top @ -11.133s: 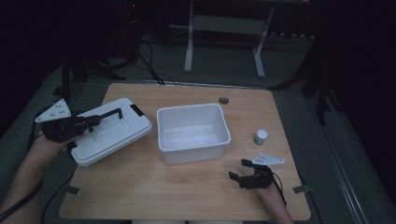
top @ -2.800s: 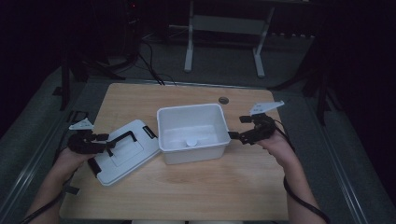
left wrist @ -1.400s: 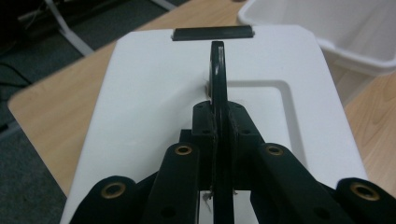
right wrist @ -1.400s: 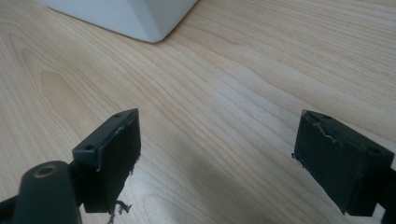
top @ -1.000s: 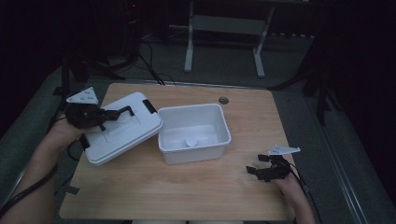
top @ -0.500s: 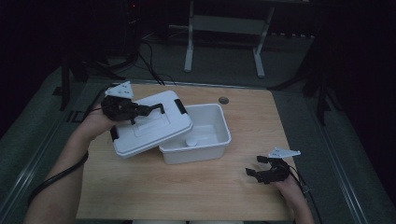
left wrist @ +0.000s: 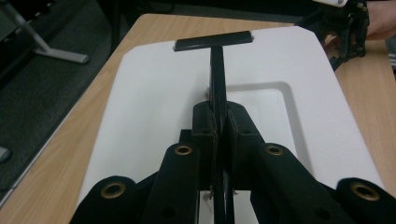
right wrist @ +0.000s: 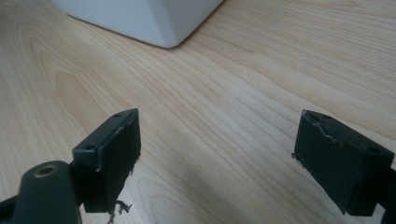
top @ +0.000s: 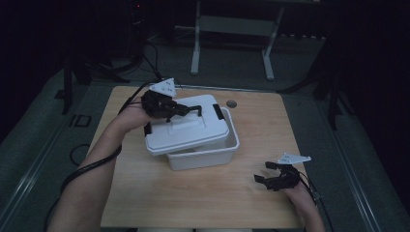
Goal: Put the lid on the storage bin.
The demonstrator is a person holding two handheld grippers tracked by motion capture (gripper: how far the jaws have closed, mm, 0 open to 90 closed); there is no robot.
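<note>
A dim room surrounds the pale wooden table (top: 193, 193). Near its middle, a white rectangular plastic tub (top: 212, 154) sits half covered by a white plastic lid with black clips (top: 186, 130), tilted and skewed left. The left gripper (left wrist: 218, 126) pinches the lid's black handle (left wrist: 214, 41). The right gripper (right wrist: 219, 158), jaws spread and empty, rests near right. Best to square the lid over the rim, then lower it evenly. No writing is legible.

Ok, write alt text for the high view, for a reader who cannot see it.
The left gripper, shut on the black handle of a white lid, holds the lid tilted over a white bin on a wooden table. The right gripper rests open on the table near its right edge, apart from the bin.
</note>
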